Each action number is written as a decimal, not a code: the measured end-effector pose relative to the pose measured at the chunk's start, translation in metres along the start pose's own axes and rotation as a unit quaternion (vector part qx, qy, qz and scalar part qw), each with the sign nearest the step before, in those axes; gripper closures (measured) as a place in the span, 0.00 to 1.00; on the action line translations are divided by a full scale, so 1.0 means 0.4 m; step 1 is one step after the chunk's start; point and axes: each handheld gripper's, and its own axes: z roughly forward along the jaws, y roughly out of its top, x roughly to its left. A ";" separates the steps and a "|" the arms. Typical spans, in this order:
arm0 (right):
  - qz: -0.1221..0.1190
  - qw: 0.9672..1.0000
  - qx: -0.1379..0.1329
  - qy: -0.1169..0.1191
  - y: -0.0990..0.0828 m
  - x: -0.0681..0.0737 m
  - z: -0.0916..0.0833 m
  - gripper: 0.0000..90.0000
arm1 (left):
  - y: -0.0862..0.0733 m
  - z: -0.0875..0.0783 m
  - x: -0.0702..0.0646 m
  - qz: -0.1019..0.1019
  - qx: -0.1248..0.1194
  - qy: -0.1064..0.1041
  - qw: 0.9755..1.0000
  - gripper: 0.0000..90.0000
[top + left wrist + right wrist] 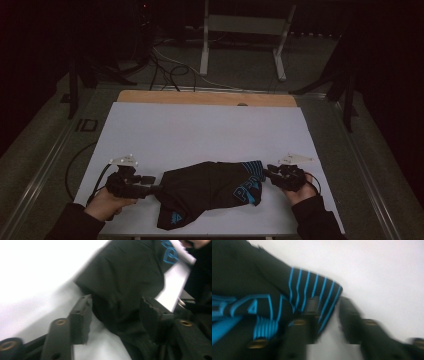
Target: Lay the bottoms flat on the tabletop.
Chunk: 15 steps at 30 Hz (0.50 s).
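Note:
A black garment [210, 187] with blue lettering and a blue-striped cuff lies crumpled near the front of the white table cover [200, 130]. At its left end sits my left gripper [159, 189], held in a hand. In the left gripper view the left gripper [117, 312] stands open with a fold of the black cloth [120, 277] lying loose between its jaws. My right gripper [267, 173] is at the garment's right end. In the right gripper view the right gripper [329, 307] is open, the striped cuff [314, 287] draped at one jaw and white table showing in the gap.
The far edge of the table shows a bare wooden strip [205, 97]. Beyond it, a white metal stand [240, 30] and dark cables [165, 65] are on the floor. Both sleeves come in at the table's front edge.

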 end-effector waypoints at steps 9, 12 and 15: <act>0.044 0.998 -0.029 -0.019 0.048 -0.040 0.026 0.54 | 0.035 0.067 0.077 -0.083 0.011 -0.011 0.996 0.46; 0.049 0.998 -0.015 -0.025 0.046 -0.041 0.054 0.54 | 0.033 0.100 0.103 -0.102 0.027 -0.008 0.994 0.47; 0.055 0.998 -0.007 -0.024 0.037 -0.043 0.072 0.53 | 0.027 0.124 0.121 -0.123 0.037 -0.020 0.991 0.50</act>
